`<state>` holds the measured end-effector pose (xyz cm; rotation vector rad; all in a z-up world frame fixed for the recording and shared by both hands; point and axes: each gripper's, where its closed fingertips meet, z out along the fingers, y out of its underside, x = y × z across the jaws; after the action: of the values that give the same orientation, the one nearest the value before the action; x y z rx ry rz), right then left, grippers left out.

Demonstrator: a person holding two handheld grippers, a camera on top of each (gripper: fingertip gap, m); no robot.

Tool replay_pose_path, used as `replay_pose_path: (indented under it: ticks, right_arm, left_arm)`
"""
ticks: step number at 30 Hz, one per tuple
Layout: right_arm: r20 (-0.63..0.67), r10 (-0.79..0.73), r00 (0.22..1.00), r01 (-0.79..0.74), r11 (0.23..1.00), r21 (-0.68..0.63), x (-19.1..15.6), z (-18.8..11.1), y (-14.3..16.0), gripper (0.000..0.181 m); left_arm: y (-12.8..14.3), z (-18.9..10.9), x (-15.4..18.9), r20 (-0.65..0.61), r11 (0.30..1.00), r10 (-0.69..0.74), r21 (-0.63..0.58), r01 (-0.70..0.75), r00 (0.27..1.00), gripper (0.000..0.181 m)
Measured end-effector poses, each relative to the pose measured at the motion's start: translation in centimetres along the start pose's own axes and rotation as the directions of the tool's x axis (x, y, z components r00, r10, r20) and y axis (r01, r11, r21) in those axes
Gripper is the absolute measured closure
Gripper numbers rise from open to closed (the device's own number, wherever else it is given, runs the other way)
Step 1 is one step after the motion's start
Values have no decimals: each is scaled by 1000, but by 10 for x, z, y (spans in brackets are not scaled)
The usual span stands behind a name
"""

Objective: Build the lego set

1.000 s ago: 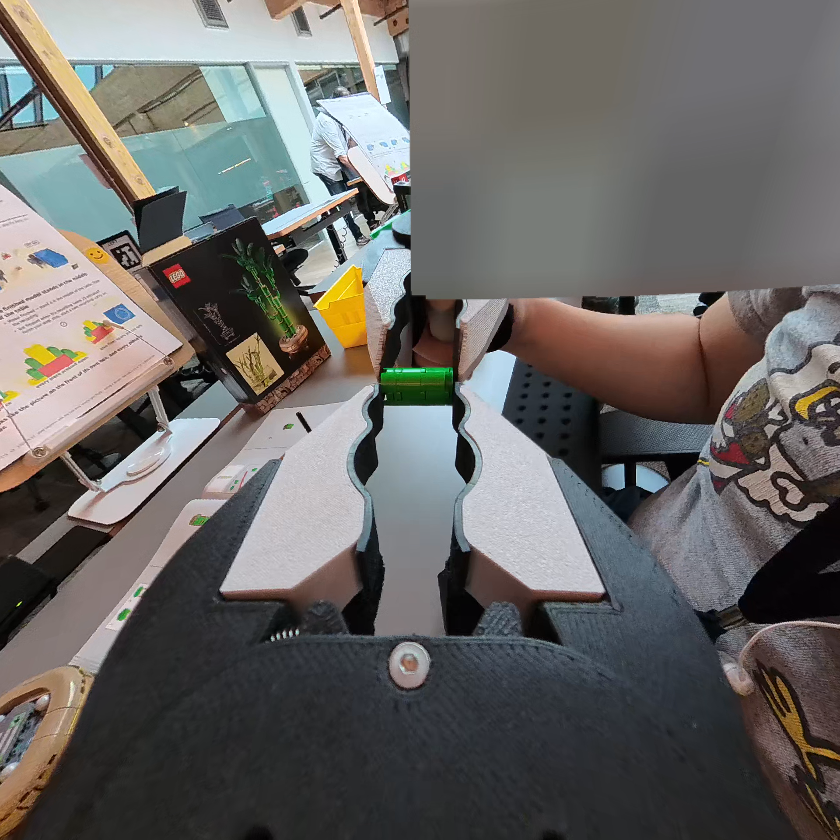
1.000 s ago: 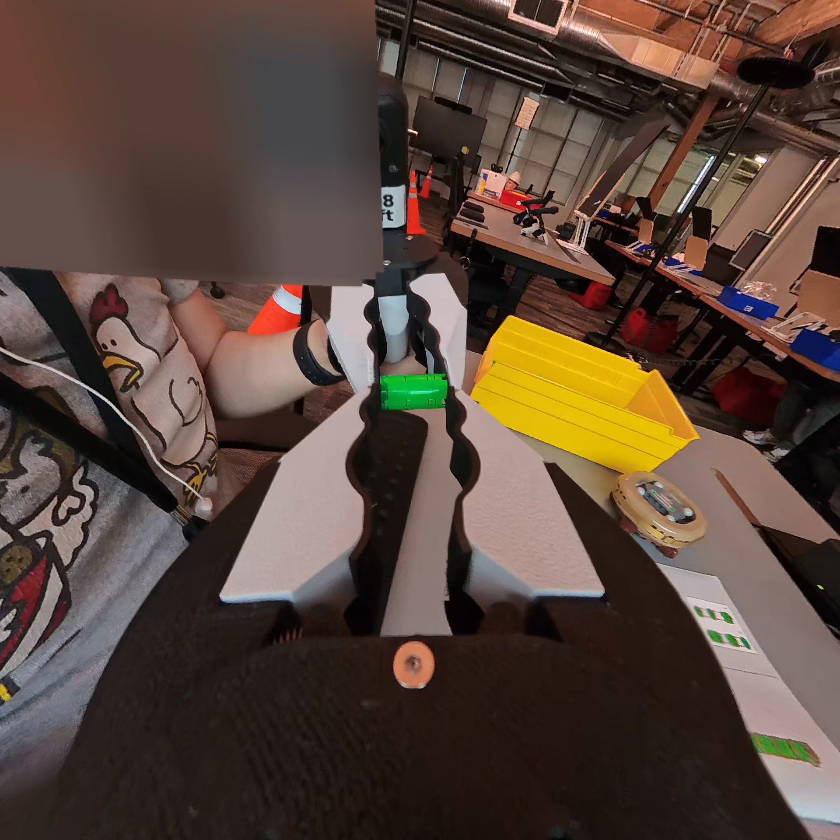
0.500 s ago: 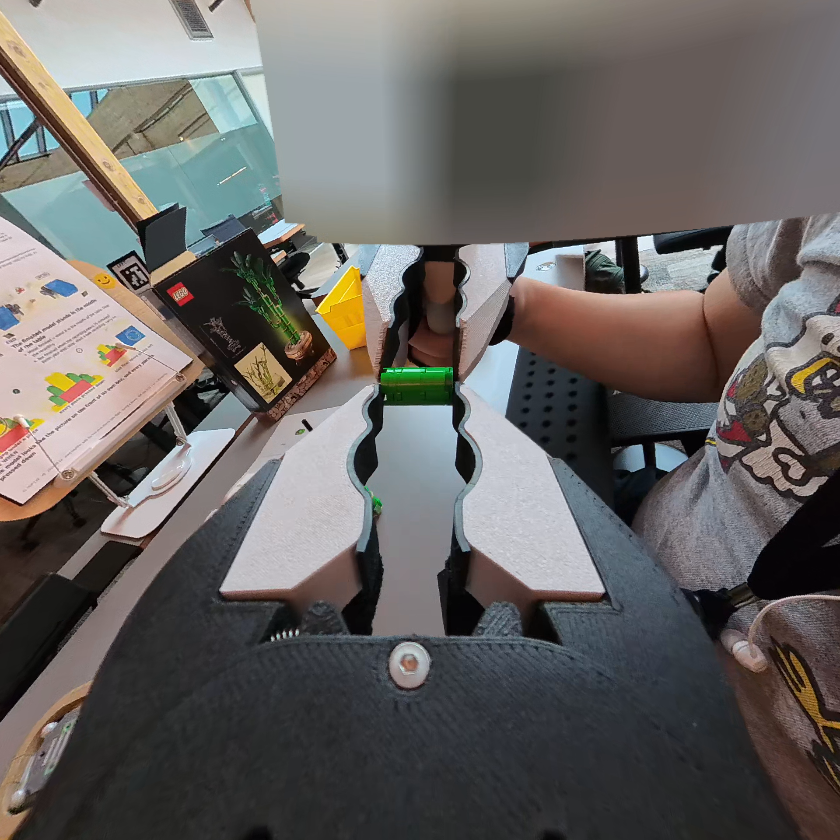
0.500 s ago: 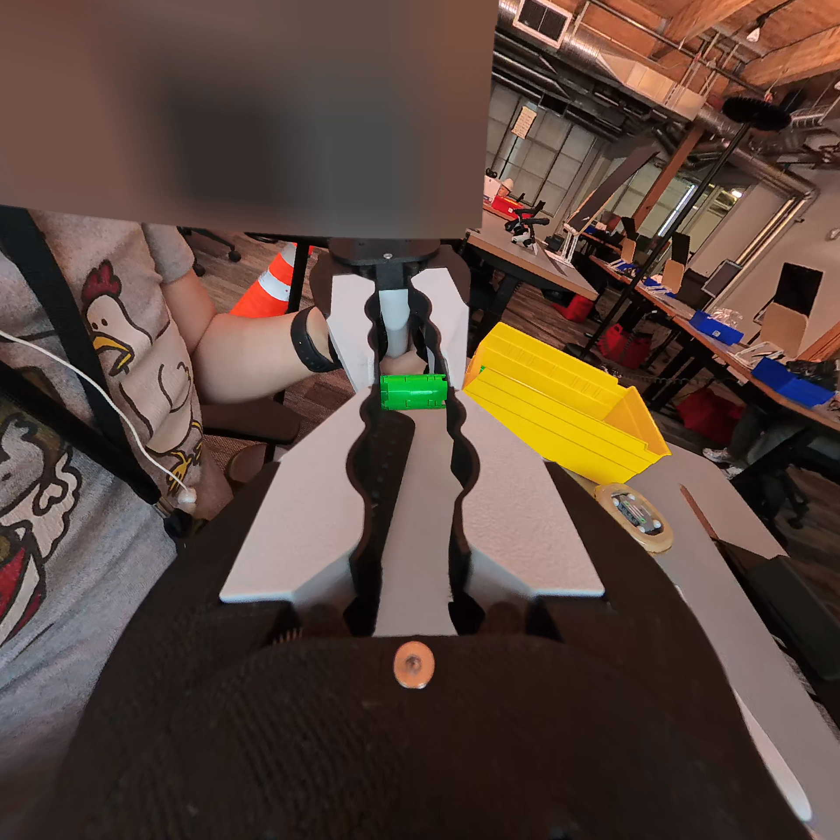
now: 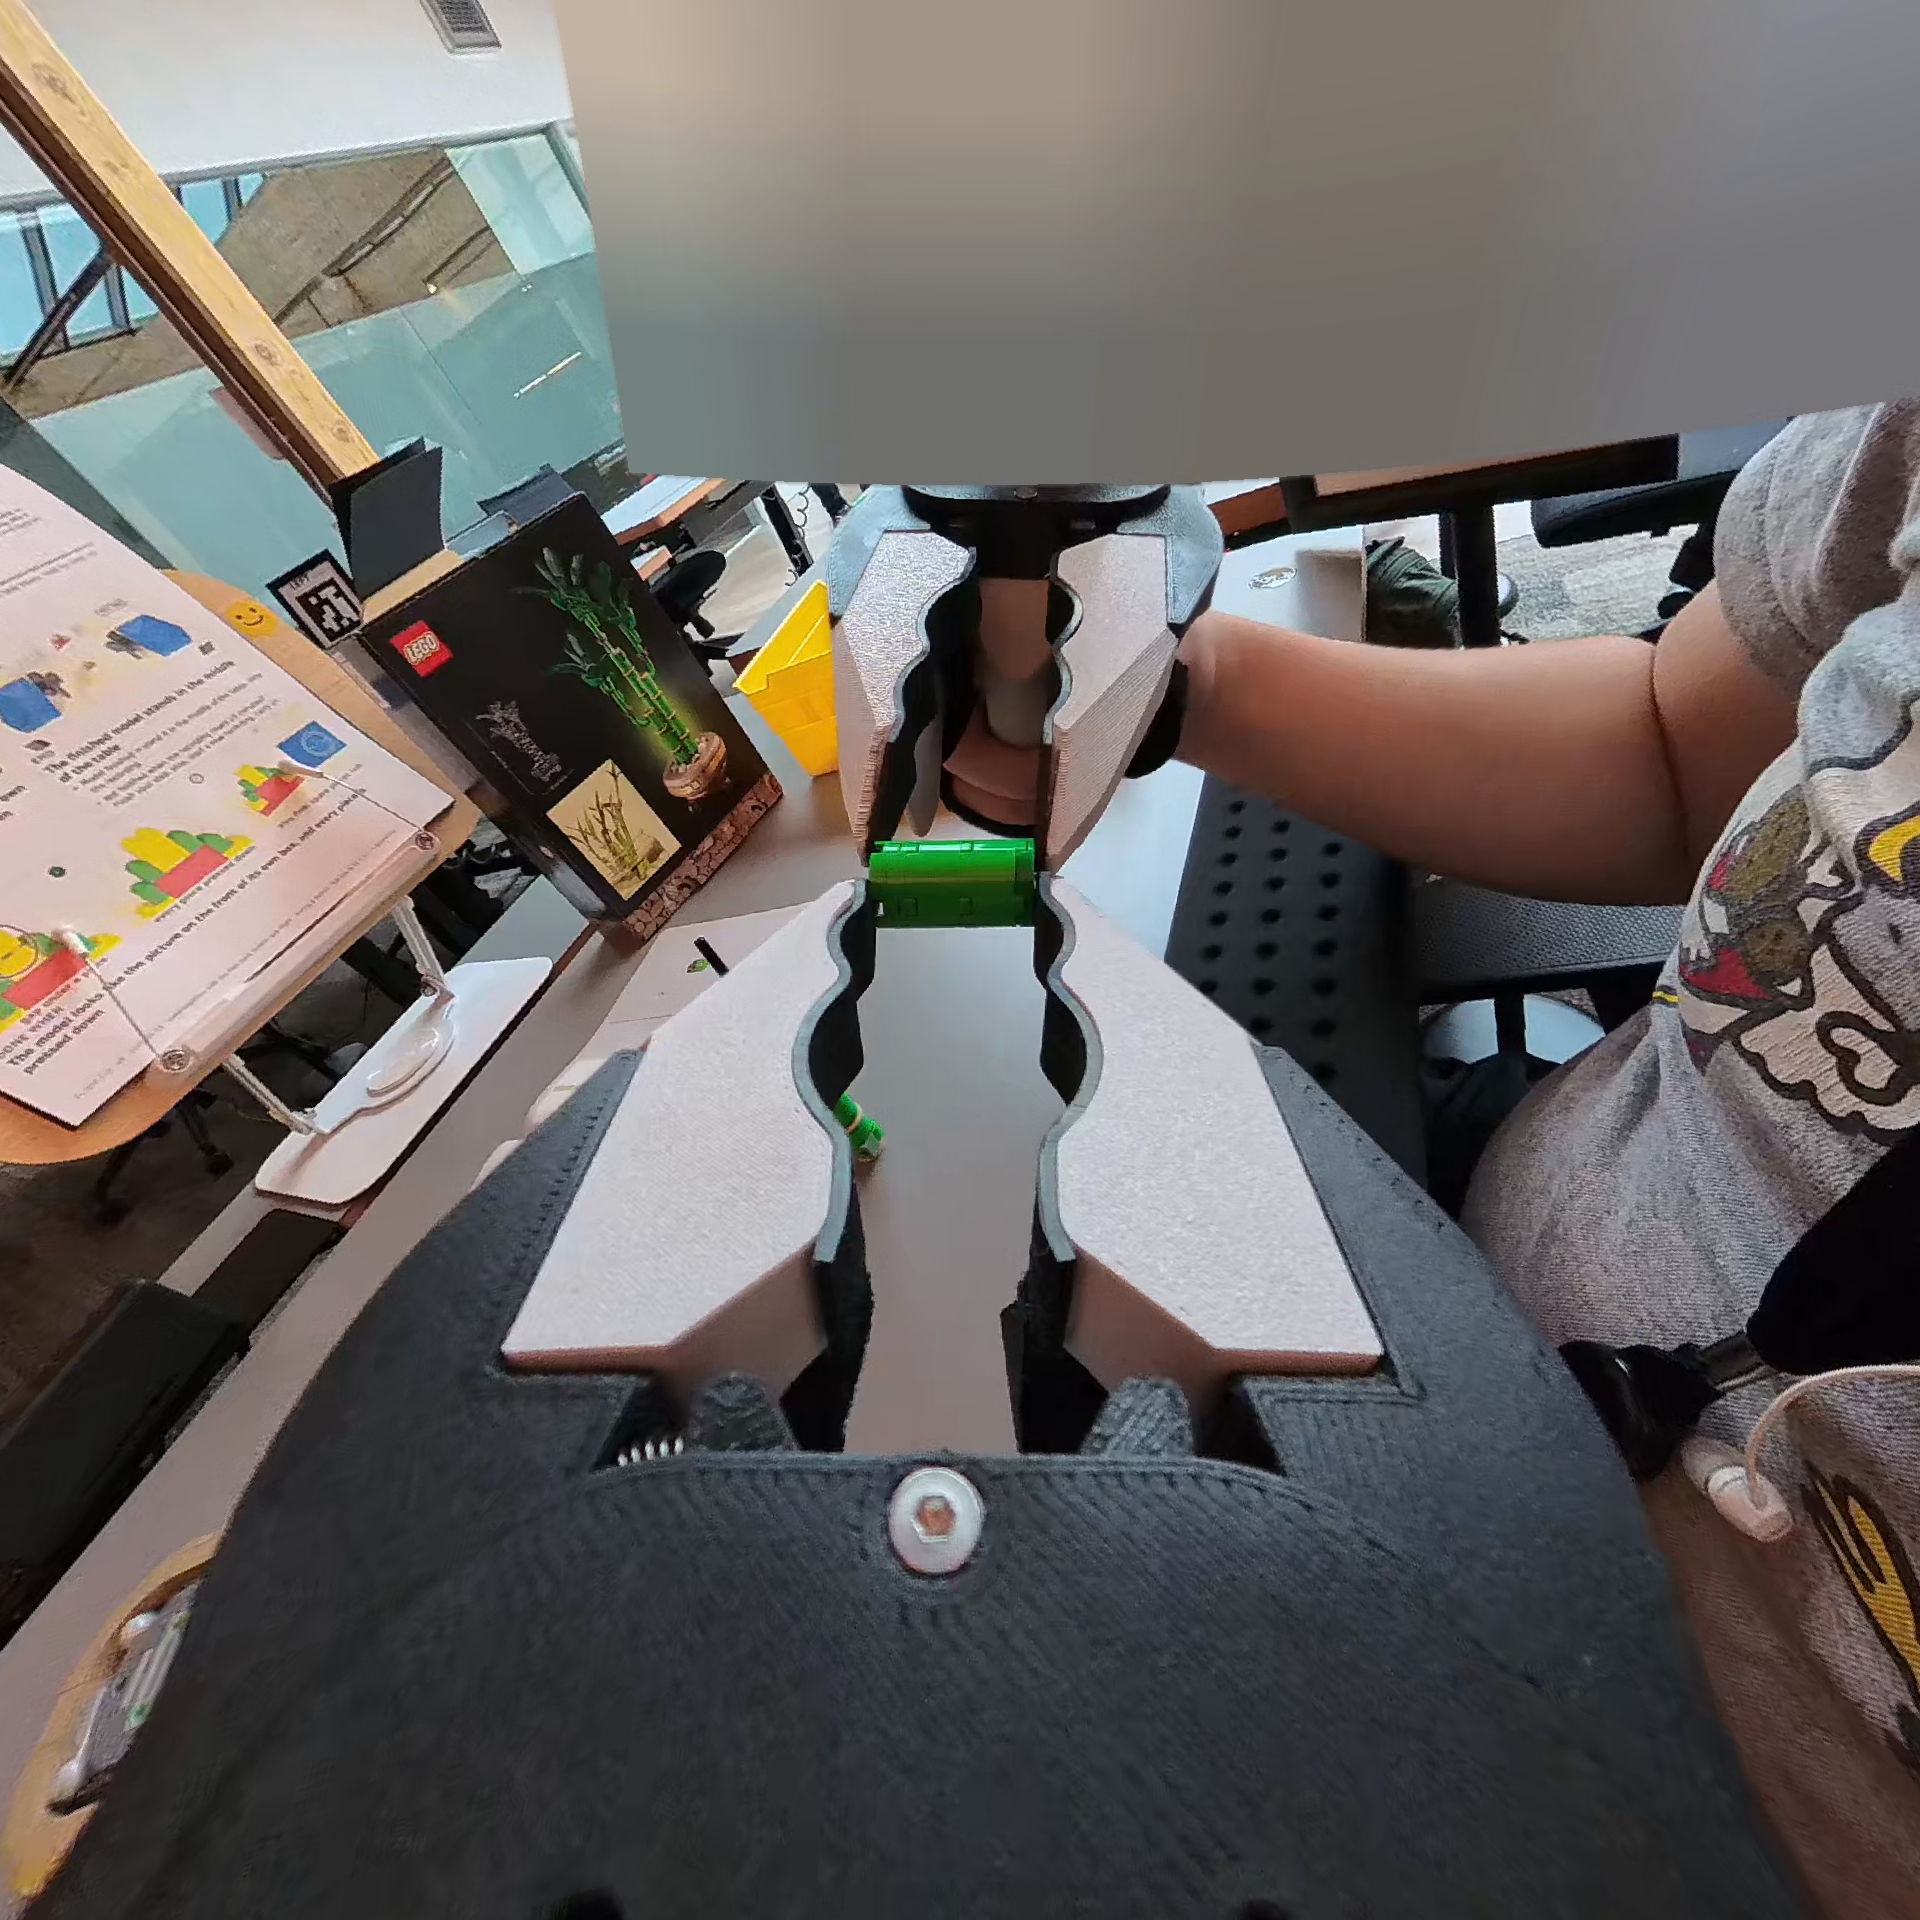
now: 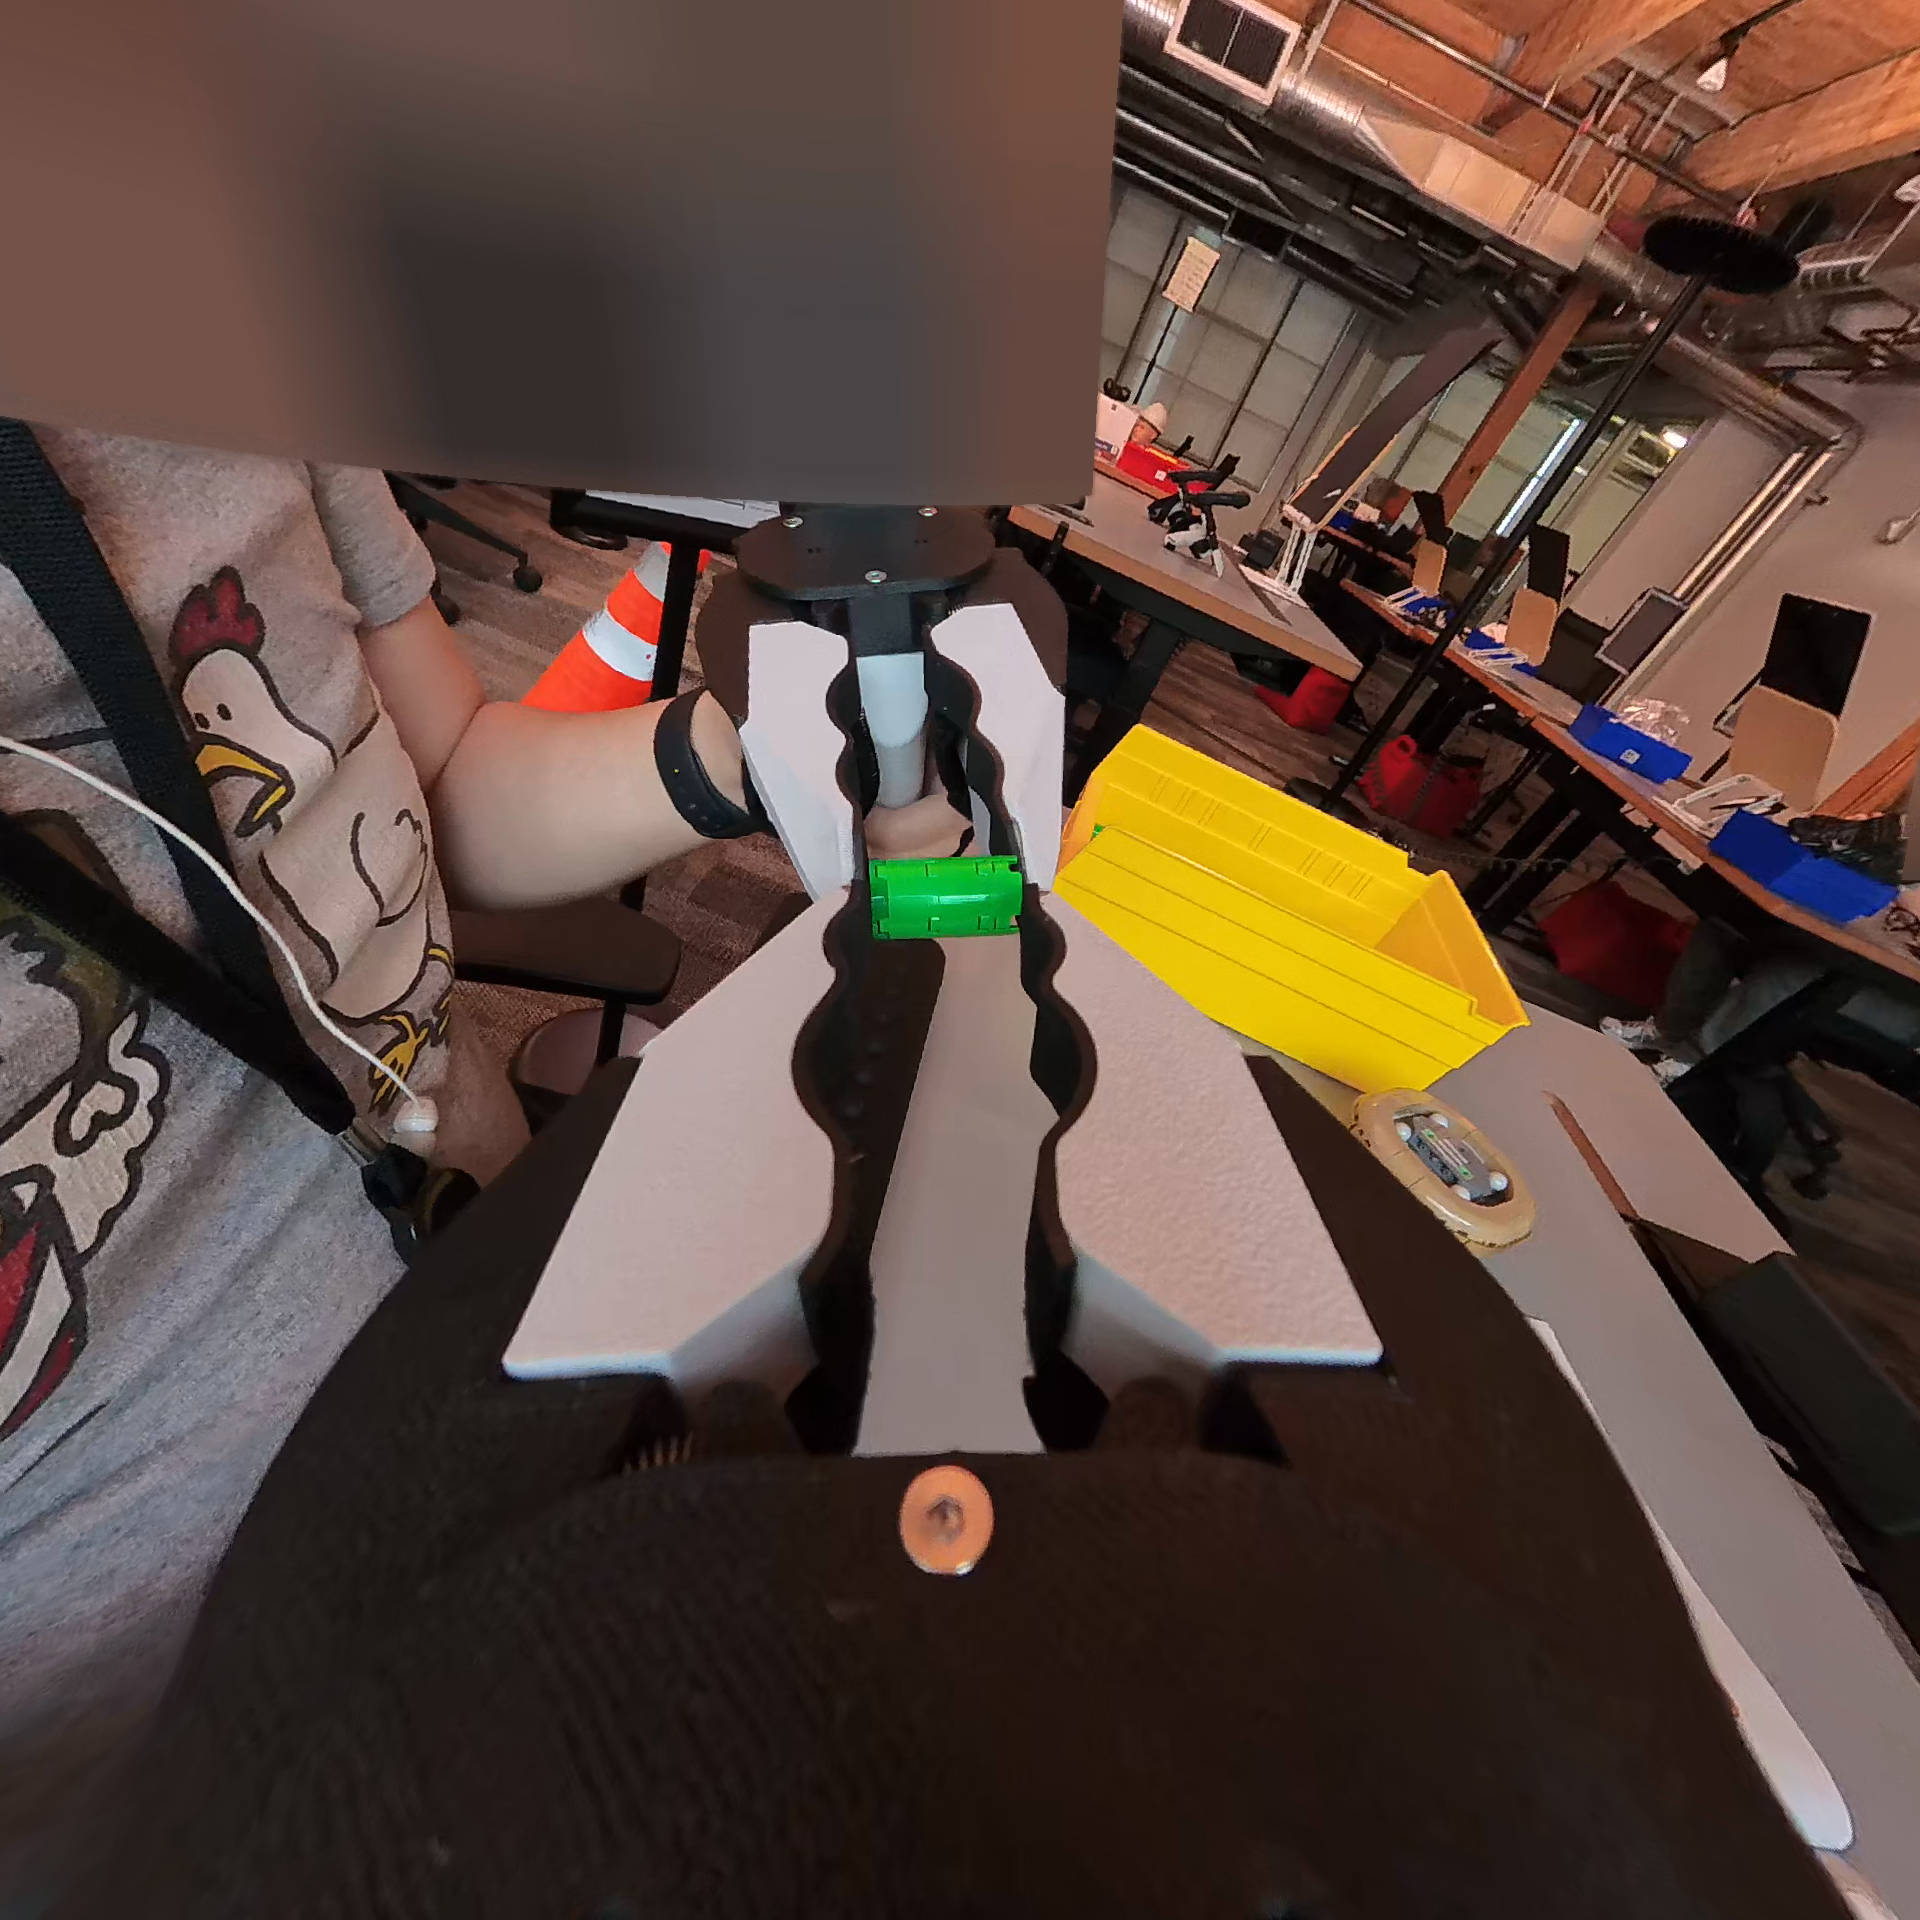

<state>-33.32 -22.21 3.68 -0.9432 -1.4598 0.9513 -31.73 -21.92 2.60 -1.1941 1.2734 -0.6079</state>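
Green cylinder piece (image 5: 952,883) sits centre frame in both wrist views, held in the air above the tabletop (image 5: 940,1039), lying crosswise. Left tool (image 5: 952,899) pinches it from the near side, one fingertip on each end. Right tool (image 6: 943,904) pinches the same piece, tips on its ends too. The two tools face each other tip to tip, the far one angled down from upper centre in each view. A hand (image 5: 987,769) grips the far tool's handle in the left wrist view.

Small green stick piece (image 5: 860,1124) lies on the tabletop just below, partly hidden by the left tool's left finger. Dark set box (image 5: 566,717) with a bamboo picture stands left of centre in the left wrist view; printed instruction sheet (image 5: 177,821) on a stand at the left edge.

Right wrist view: yellow bin (image 6: 1288,914) right of centre on the tabletop, round tan device (image 6: 1449,1164) just below it. Orange cone (image 6: 613,644) on the floor behind. Person's grey printed shirt (image 6: 208,831) fills the left side.
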Motion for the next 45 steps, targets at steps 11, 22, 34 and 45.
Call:
replay_pose_path:
  ticks: [11,22,34,45]
  right_arm:
    - [-23,29,999,-28,1000,5,6,1,7,153]
    - [-146,-202,968,174,967,-189,2,1,48,125]
    - [-163,-452,877,397,872,-285,1,13,47,169]
    - [-193,-326,925,275,928,-250,7,9,52,169]
  left_arm:
    - [7,2,-5,-3,998,-67,6,67,998,152]
    - [30,-11,-9,-278,615,-766,-55,787,579,153]
    - [48,3,1,-352,419,-873,-189,888,337,153]
    - [50,8,-3,-375,336,-894,-205,919,243,152]
